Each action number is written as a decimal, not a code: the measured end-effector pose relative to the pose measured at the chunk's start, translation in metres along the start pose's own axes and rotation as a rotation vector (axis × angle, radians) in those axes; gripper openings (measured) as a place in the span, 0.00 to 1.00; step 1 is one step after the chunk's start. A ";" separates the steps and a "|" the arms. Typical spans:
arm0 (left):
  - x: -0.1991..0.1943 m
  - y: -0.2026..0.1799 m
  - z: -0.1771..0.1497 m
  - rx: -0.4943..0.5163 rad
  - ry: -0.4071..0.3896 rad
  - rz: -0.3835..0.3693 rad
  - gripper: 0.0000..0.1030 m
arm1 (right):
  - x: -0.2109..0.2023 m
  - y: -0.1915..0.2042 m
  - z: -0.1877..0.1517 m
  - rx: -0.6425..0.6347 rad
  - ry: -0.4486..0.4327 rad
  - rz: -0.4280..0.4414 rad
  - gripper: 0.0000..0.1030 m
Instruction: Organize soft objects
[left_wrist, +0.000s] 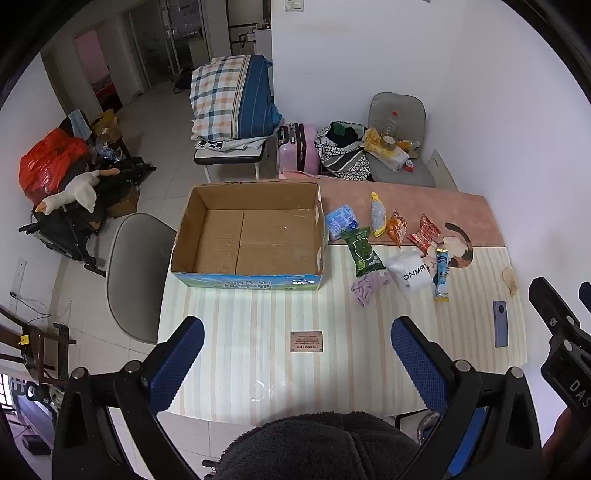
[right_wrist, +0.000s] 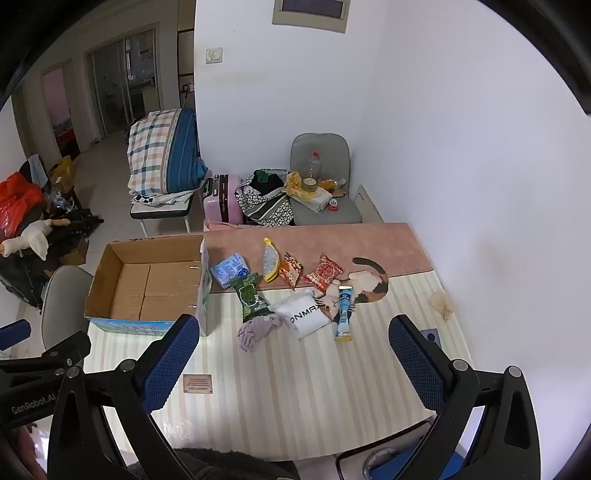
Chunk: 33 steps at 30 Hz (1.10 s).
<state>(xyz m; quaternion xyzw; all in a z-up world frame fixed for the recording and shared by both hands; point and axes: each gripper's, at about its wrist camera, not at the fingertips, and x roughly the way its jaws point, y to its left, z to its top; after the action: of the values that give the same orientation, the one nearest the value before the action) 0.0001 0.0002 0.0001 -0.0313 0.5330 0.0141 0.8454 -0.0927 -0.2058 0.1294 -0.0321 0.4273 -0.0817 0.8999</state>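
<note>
Left wrist view: left tool (left_wrist: 297, 354) angled steeply down over striped worktop (left_wrist: 332, 369), blue textured pads (left_wrist: 177, 363) spread wide, nothing held. One open cardboard box (left_wrist: 247, 230), flat-bottomed, left of the soft objects. Counted beside it: one blue pack (left_wrist: 339, 220), one green pouch (left_wrist: 361, 251), one lilac knitted cloth (left_wrist: 367, 288), one white bag (left_wrist: 412, 275).

Right wrist view: right tool (right_wrist: 293, 354) tilted down, spread wide, empty. Two red-orange crinkled snack packets (right_wrist: 290, 274), one yellow mesh pouch (right_wrist: 269, 260), one blue tube (right_wrist: 344, 308), clustered mid-worktop, right of box.
</note>
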 end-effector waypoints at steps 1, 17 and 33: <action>0.000 0.000 0.000 -0.001 -0.001 0.004 1.00 | 0.000 0.000 0.000 0.001 -0.004 -0.004 1.00; -0.005 -0.007 0.001 0.013 -0.018 0.008 1.00 | -0.008 -0.006 0.004 0.008 -0.005 -0.008 1.00; -0.015 -0.006 0.011 0.013 -0.048 0.011 1.00 | -0.013 -0.005 0.003 0.007 -0.013 0.001 1.00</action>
<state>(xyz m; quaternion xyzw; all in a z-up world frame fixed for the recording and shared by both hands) 0.0036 -0.0049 0.0181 -0.0225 0.5129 0.0161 0.8580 -0.0992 -0.2089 0.1414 -0.0294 0.4212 -0.0827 0.9027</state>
